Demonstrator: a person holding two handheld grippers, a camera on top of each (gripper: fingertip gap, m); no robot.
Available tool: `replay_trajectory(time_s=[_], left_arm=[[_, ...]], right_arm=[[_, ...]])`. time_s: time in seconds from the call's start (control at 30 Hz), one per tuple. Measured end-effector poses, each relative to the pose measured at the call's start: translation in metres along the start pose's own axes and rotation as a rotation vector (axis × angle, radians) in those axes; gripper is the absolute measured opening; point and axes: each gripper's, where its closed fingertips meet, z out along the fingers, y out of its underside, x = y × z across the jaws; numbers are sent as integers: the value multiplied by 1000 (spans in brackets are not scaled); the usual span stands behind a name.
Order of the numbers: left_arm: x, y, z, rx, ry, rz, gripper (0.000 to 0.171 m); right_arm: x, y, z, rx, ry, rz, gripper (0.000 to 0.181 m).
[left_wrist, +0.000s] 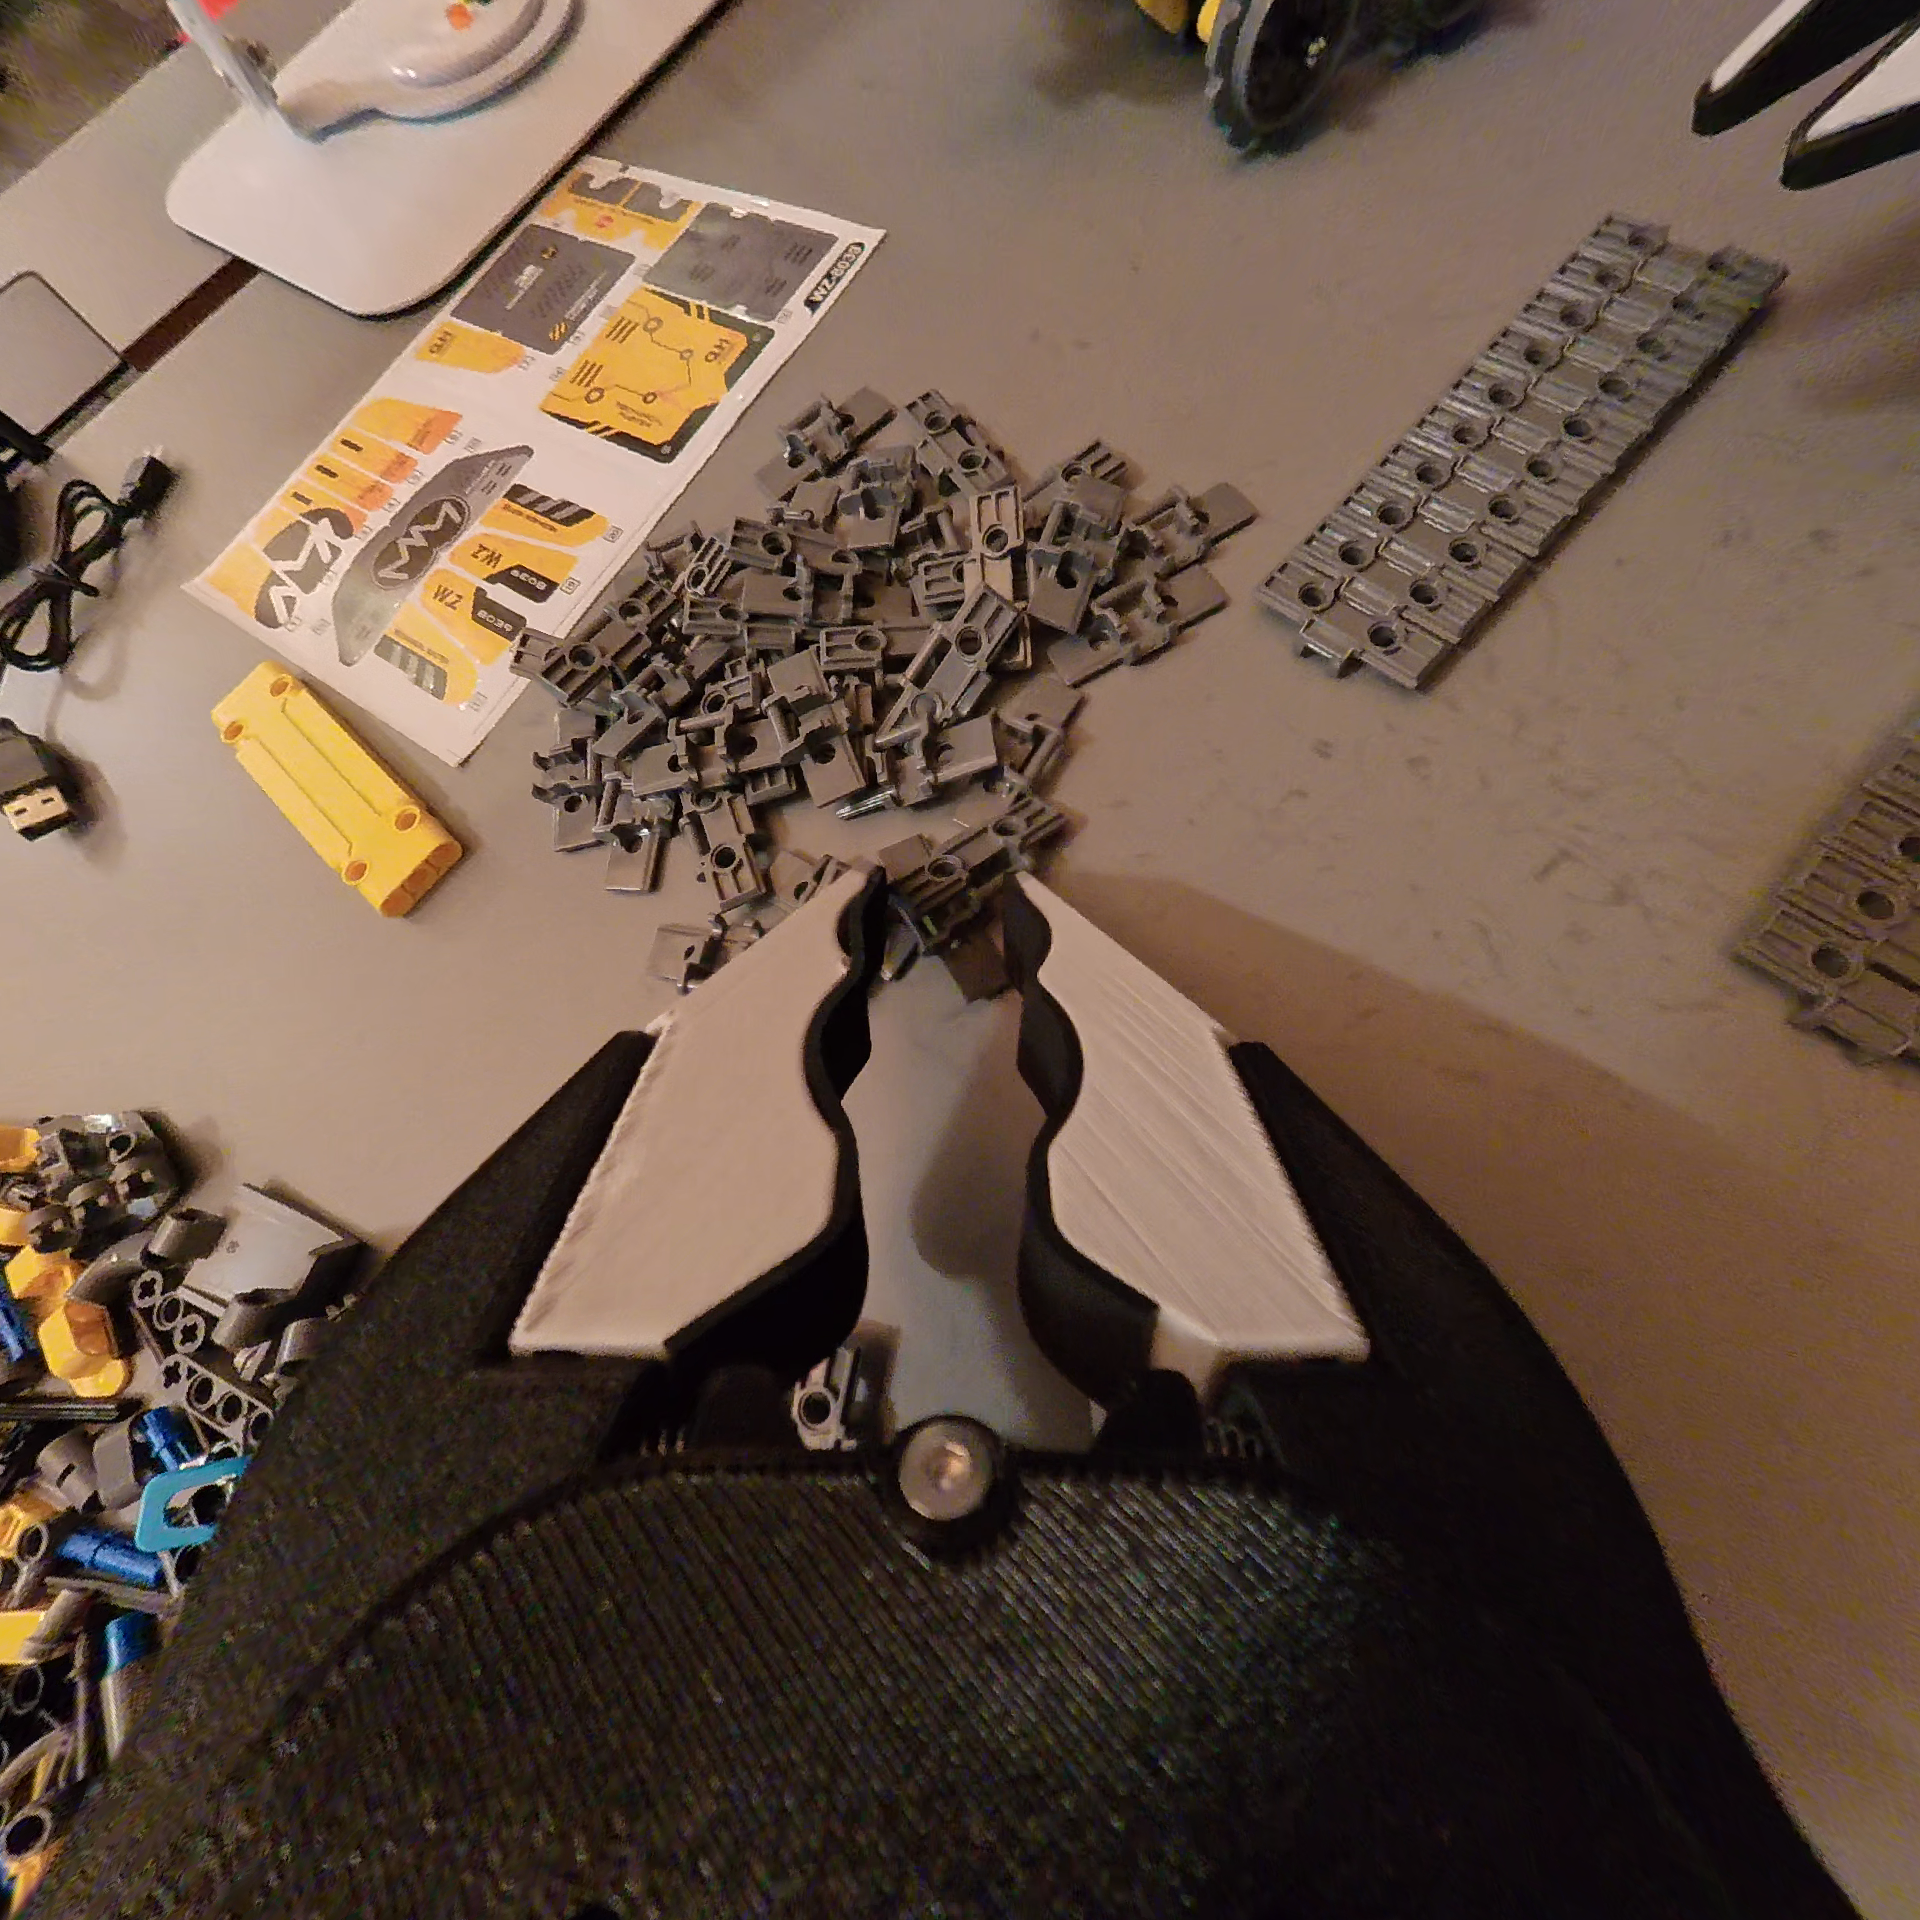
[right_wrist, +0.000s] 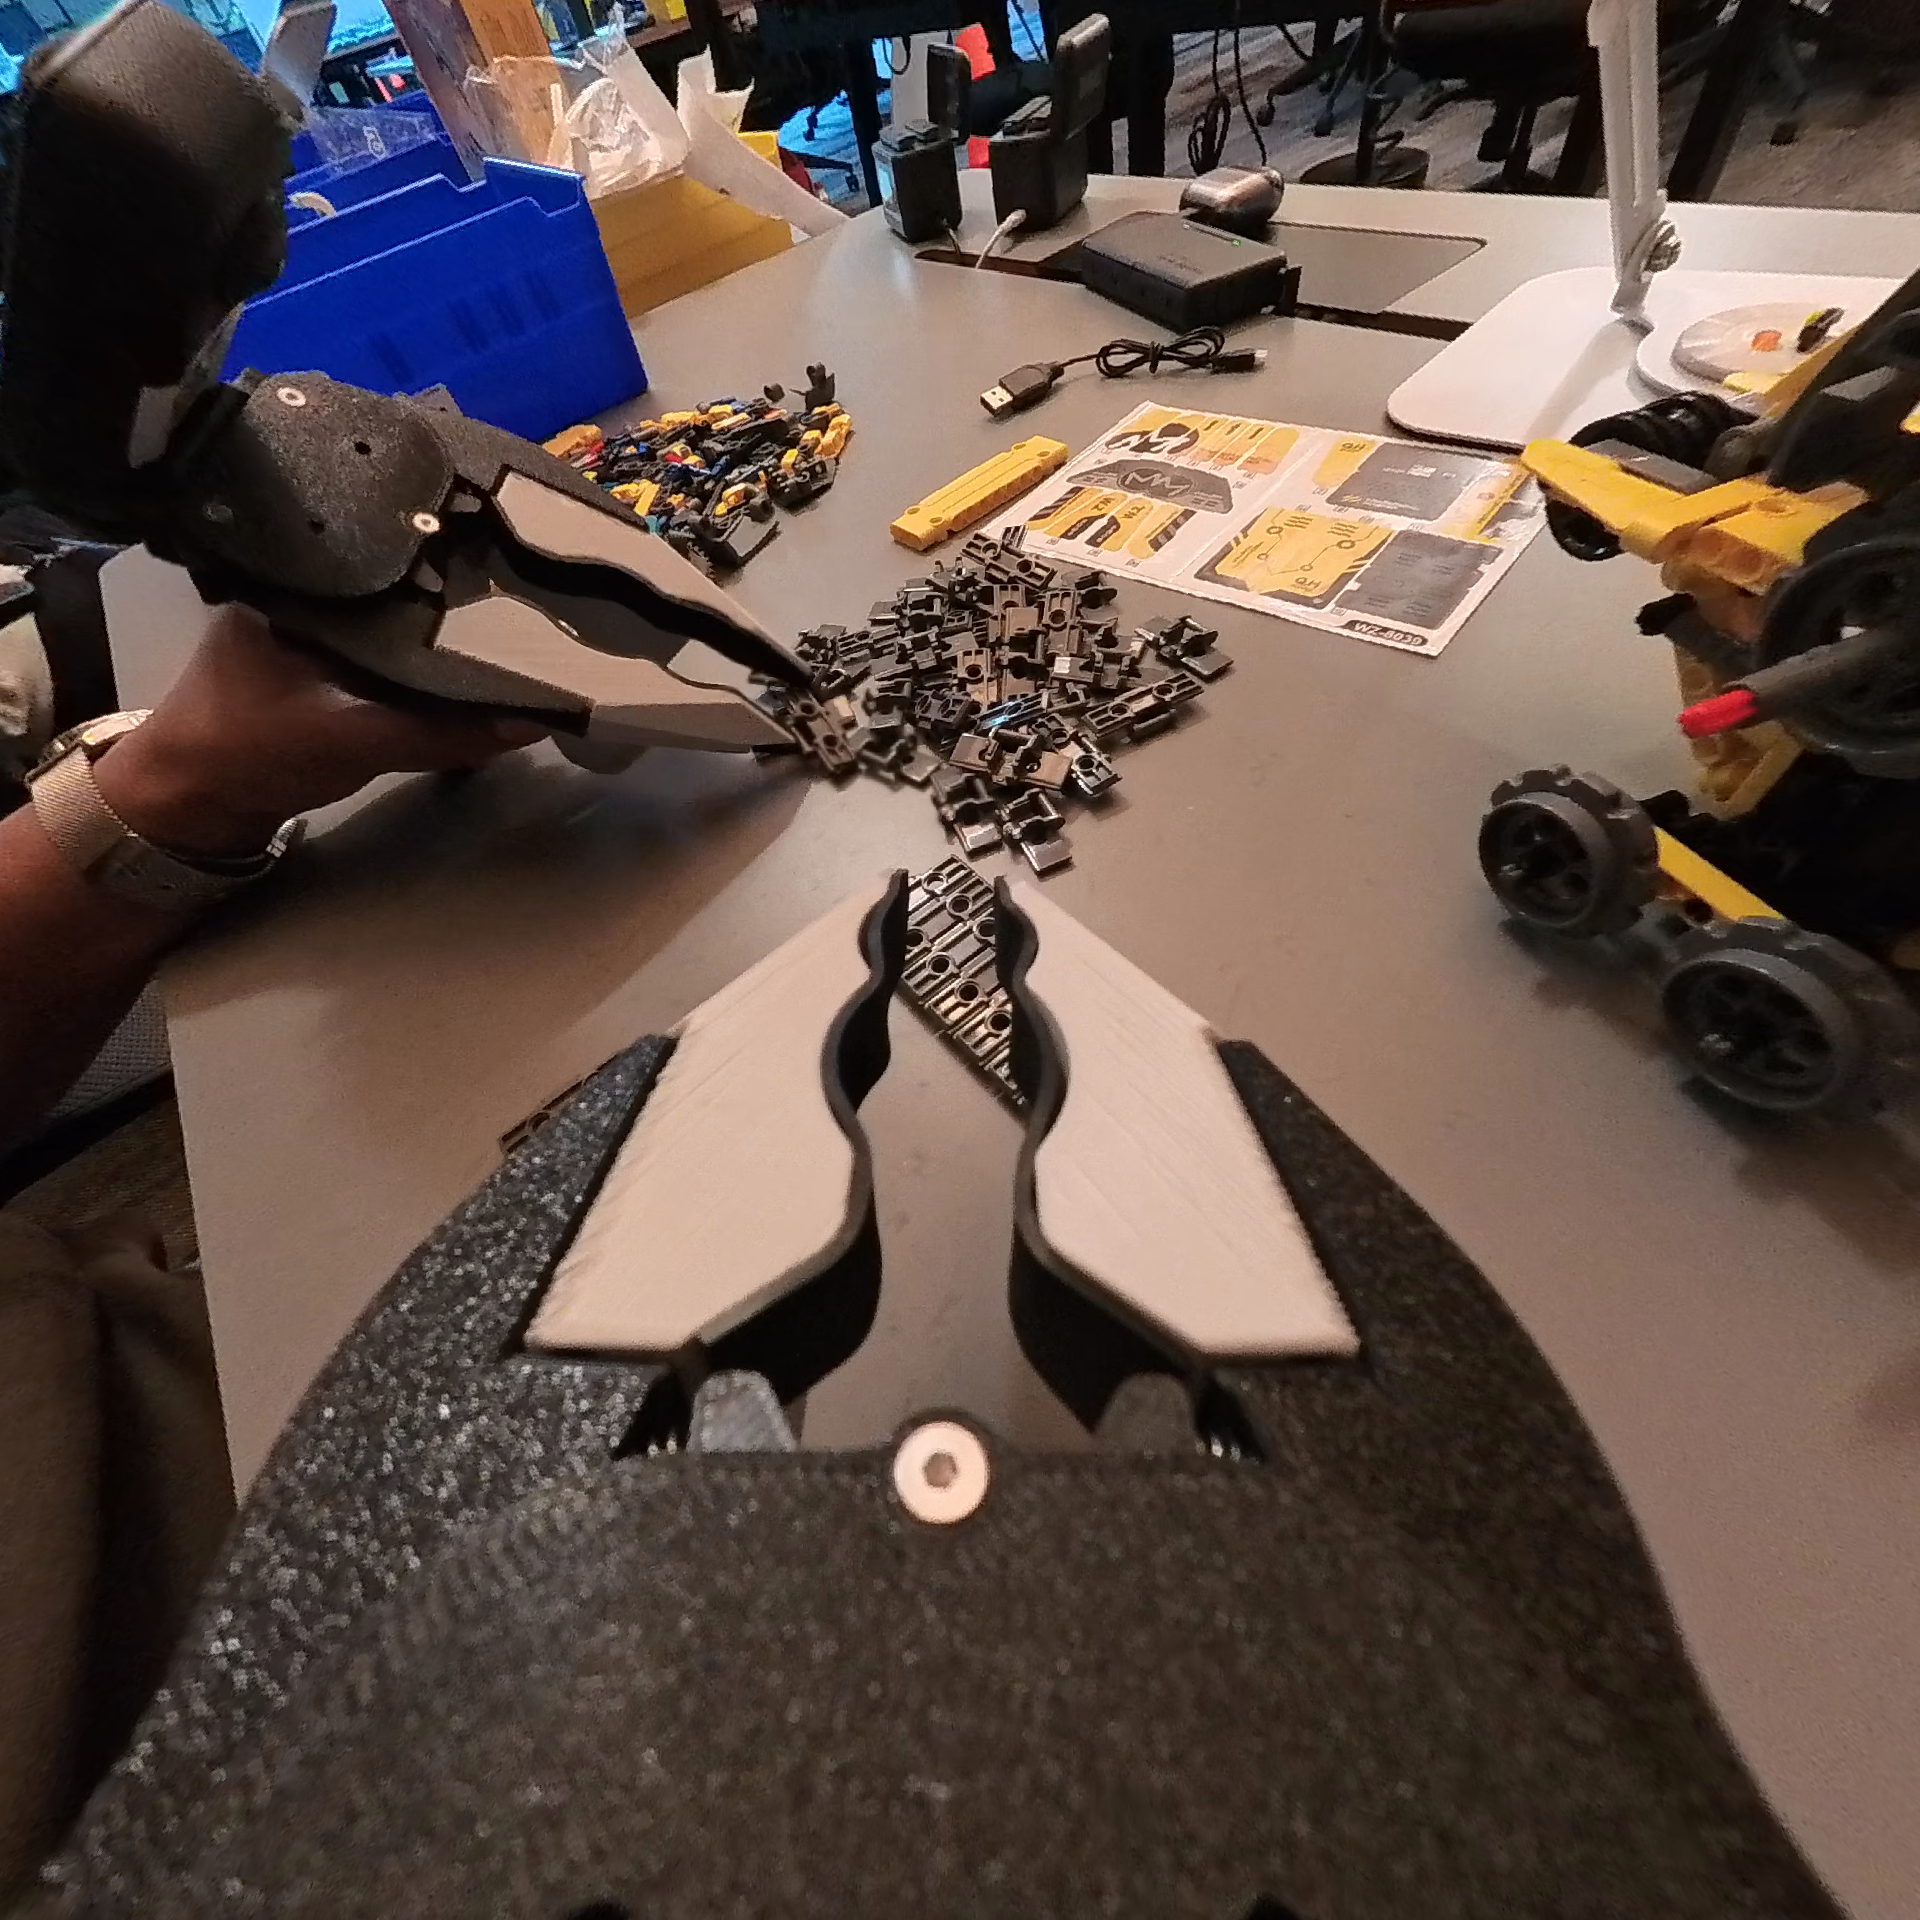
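Observation:
My left gripper (left_wrist: 945, 899) is shut on a grey track link (left_wrist: 940, 883) at the near edge of a pile of loose grey links (left_wrist: 852, 623). In the right wrist view the left gripper (right_wrist: 795, 707) pinches that link at the left side of the pile (right_wrist: 997, 675), and a person's hand (right_wrist: 208, 748) holds it. My right gripper (right_wrist: 945, 899) hovers with its jaws a little apart. An assembled grey track strip (right_wrist: 956, 977) lies on the table and shows through the gap. The strip (left_wrist: 1517, 447) also shows in the left wrist view, with the right gripper (left_wrist: 1766, 135) above its far end.
A second track strip (left_wrist: 1860, 914) lies at the right. A yellow panel (left_wrist: 332, 790), a sticker sheet (left_wrist: 540, 447) and a USB cable (right_wrist: 1122, 364) lie beyond the pile. A yellow wheeled model (right_wrist: 1714, 831), mixed small parts (right_wrist: 717, 468), blue bins (right_wrist: 447, 291) and a white stand base (right_wrist: 1538, 353) ring the table. The grippers' ends are close to 15 cm from one another.

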Motion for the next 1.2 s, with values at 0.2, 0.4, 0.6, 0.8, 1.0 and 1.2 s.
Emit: replay_trajectory(time_s=[0.2,0.4,0.6,0.8,1.0,1.2], left_arm=[[8,-8,-3,42,22,40,15],[19,-27,-15,154,43,109,15],[71,-69,-41,386,208,184,15],[125,-79,-19,306,312,195,15],[144,-68,19,122,283,233,14],[174,-57,13,56,385,146,22]], right_arm=[[0,1,1,-8,2,0,16],[1,0,0,0,-4,9,16],[2,-7,-7,58,-21,41,16],[-1,0,-35,85,5,67,16],[-5,26,-73,40,62,109,18],[-11,37,-81,14,70,136,21]])
